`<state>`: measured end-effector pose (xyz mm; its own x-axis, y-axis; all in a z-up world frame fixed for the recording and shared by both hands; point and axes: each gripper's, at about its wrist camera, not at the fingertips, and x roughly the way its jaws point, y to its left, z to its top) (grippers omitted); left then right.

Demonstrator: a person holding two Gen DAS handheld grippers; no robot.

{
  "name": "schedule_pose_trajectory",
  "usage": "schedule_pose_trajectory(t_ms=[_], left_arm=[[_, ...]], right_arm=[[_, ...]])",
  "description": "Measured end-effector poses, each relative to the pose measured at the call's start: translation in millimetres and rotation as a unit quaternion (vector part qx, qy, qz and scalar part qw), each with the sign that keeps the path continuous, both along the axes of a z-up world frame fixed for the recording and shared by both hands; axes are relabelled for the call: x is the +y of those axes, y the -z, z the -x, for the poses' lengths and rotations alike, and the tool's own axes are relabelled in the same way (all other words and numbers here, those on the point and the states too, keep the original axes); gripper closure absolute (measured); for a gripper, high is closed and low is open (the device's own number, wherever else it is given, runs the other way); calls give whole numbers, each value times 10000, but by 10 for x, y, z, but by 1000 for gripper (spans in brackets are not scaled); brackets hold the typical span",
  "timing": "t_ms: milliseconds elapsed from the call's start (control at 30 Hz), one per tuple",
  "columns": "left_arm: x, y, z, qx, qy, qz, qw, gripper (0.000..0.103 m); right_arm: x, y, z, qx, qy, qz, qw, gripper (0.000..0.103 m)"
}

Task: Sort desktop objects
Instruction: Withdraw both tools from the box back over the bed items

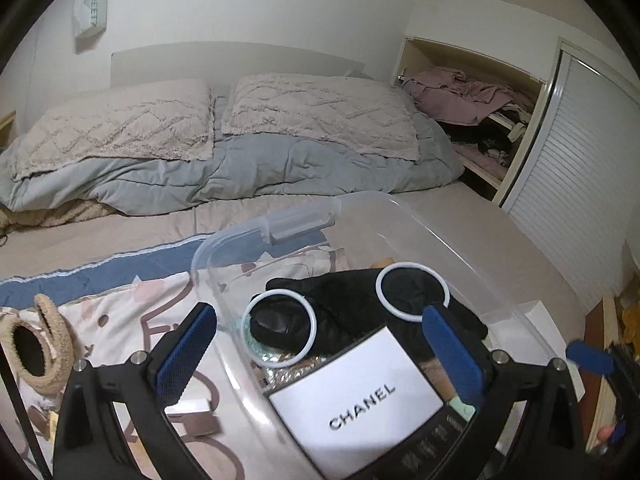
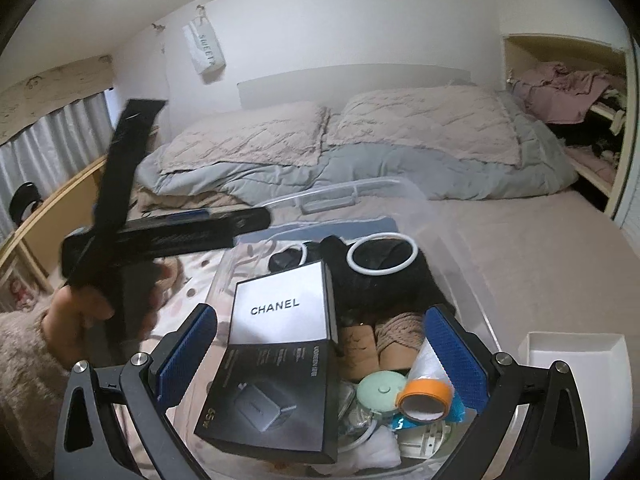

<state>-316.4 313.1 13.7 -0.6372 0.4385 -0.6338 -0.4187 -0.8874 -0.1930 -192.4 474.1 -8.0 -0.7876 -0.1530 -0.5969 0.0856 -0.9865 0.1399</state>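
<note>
Right now both tongs, left (image 1: 316,348) and right (image 2: 320,350), are spread wide with nothing in them, over the clear box (image 2: 472,304) on the bed. Inside, the Chanel box (image 2: 280,306) covers part of a black charger box (image 2: 272,396). The black bundle (image 2: 384,280) behind is hard to make out.

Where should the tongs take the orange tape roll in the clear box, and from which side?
Grip the orange tape roll across its outer band, coming from above. It lies tilted on the clutter with its hollow core facing the camera, and the band is the only firm, exposed part.
</note>
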Motion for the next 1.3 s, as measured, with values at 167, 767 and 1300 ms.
schedule_pose_trajectory(t_ms=[167, 767, 1300], left_arm=[[-135, -83, -226, 206, 27, 41, 9998, 0], [-627, -366, -954, 651, 199, -76, 9977, 0], [-1092, -292, -1252, 911, 96, 81, 9958, 0]], right_arm=[[-19, -44, -50, 97, 171, 5, 9998, 0], [-262, -185, -356, 541, 516, -319, 9967, 0], [-544, -184, -552, 765, 740, -638, 9923, 0]])
